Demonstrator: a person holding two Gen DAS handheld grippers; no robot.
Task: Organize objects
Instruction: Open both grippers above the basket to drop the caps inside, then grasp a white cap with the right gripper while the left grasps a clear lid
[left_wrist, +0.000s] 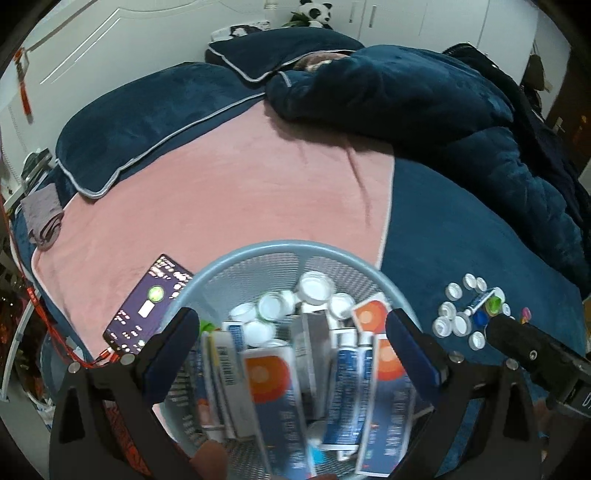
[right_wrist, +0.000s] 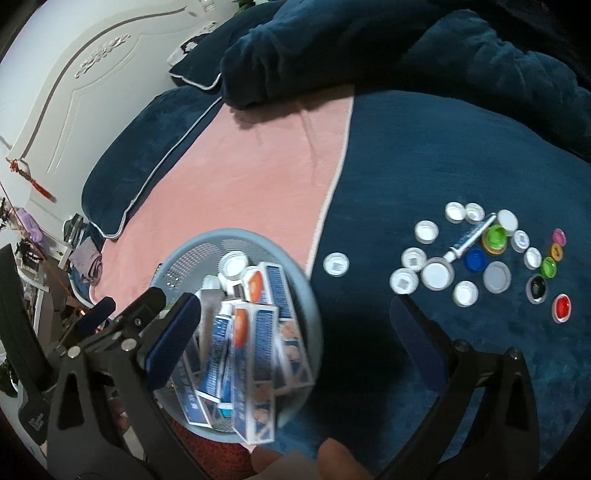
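The left gripper (left_wrist: 291, 332) hangs over a light blue mesh basket (left_wrist: 236, 260), its fingers wide apart with nothing between them but the view down into the basket. The basket stands on the bed where the pink blanket (left_wrist: 240, 192) meets the dark blue cover (right_wrist: 461, 147), and it is crowded with white caps, blue-and-white tubes (left_wrist: 347, 358) and cartons (left_wrist: 273, 384) with an orange circle; the print on them is too blurred to read. A phone (left_wrist: 147, 306) with a lit screen lies just beside the basket's left rim, its text too small to read. The right gripper (right_wrist: 295, 317) is also spread open and empty, over the basket's right edge. On the blue cover to the right lie scattered bottle caps (right_wrist: 437, 273), white and coloured, around one small tube (right_wrist: 469, 238). The wide pink area beyond the basket is free, up to the pillow (left_wrist: 147, 125) and the heaped quilt (left_wrist: 424, 99).
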